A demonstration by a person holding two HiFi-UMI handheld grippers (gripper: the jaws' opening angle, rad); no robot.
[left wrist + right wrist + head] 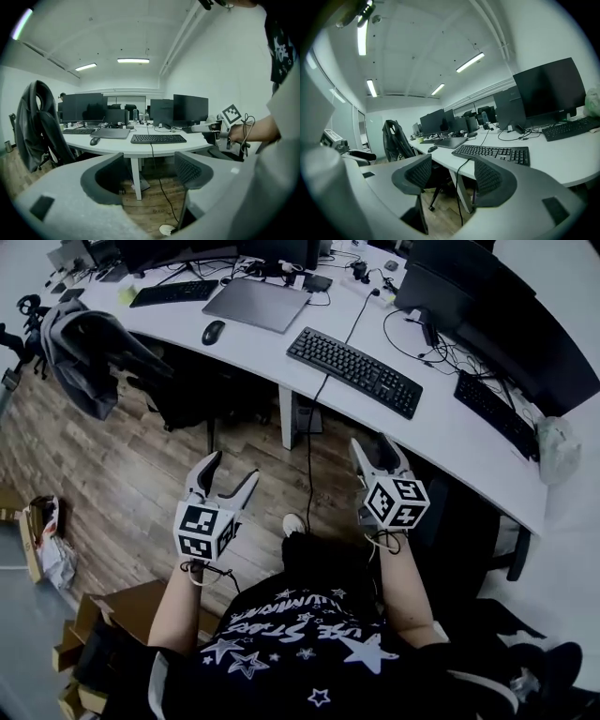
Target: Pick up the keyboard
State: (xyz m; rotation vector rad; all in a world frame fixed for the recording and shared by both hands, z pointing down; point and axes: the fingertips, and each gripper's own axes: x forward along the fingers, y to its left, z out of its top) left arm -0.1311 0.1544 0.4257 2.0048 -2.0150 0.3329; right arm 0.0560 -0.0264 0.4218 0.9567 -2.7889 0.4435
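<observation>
Left tongs, right tongs spread; keyboard ahead; lamps only in gripper views

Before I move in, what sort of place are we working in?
Most likely a shared office. A long white desk carries a keyboard, a closed laptop and a row of dark monitors.

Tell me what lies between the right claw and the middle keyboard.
Head view: only a bare strip of white desk separates the right claw from the keyboard.
</observation>
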